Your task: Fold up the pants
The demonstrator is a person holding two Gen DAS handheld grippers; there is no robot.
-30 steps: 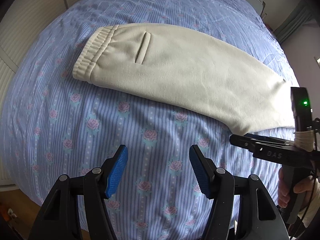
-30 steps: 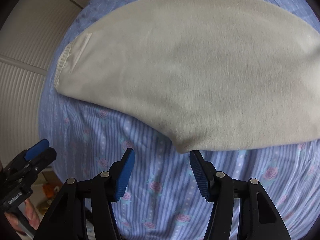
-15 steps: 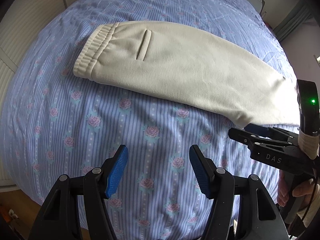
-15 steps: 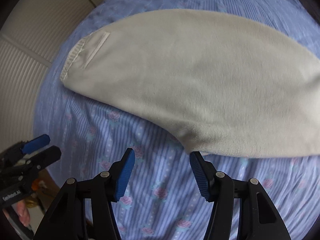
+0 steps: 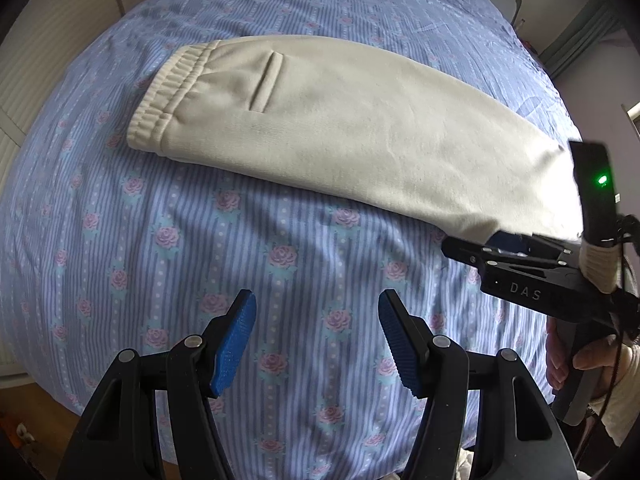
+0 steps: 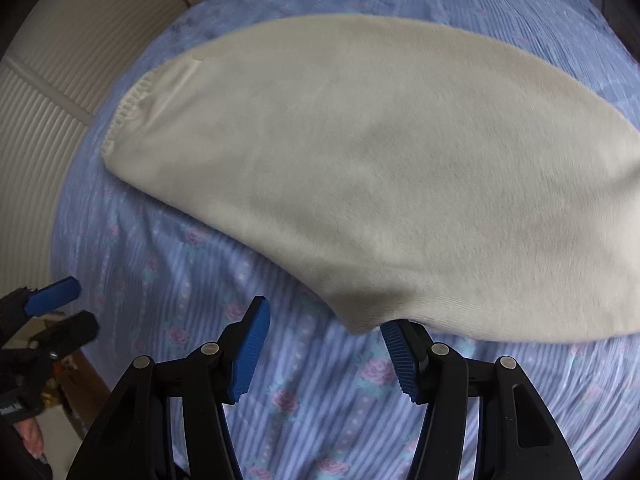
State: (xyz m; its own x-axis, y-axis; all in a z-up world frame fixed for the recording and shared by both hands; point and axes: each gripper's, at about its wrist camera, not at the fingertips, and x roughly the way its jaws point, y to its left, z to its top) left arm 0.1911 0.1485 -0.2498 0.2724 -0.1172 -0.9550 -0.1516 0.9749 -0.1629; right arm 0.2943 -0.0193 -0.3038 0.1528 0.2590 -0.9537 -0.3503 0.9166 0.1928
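Spread across the blue striped, rose-printed bedsheet [image 5: 248, 240]: cream pants [image 5: 340, 128], already doubled leg on leg, lying flat and slanting from upper left to lower right in the left wrist view; elastic waistband [image 5: 168, 96] at the far left end, gathered and ribbed; a slit pocket [image 5: 266, 82] just to the right of it; then plain smooth cloth down the length of the leg; cuff end at the far right, reaching the right gripper [image 5: 500, 242].

Lower centre of that view: left gripper [image 5: 316, 340], spread wide, blue ribbed pads well apart, nothing between them; hanging over bare sheet, well short of the near edge of the pants, touching no cloth.

Far right of the same view: right gripper seen side-on, black, lettered "DAS", a green light on the unit above it; tips right at the cuff corner — contact or overlap cannot be told from here; the hand [image 5: 592, 364] holding its handle at the lower right edge.

In the right wrist view, left to right: left gripper [image 6: 60, 308] at the left edge, off to the side of the bed; pants [image 6: 380, 180] filling the upper frame, slightly blurred; right gripper [image 6: 324, 340] spread wide, the cuff corner drooping just above the gap and over the tip of the right-hand pad — not clamped.
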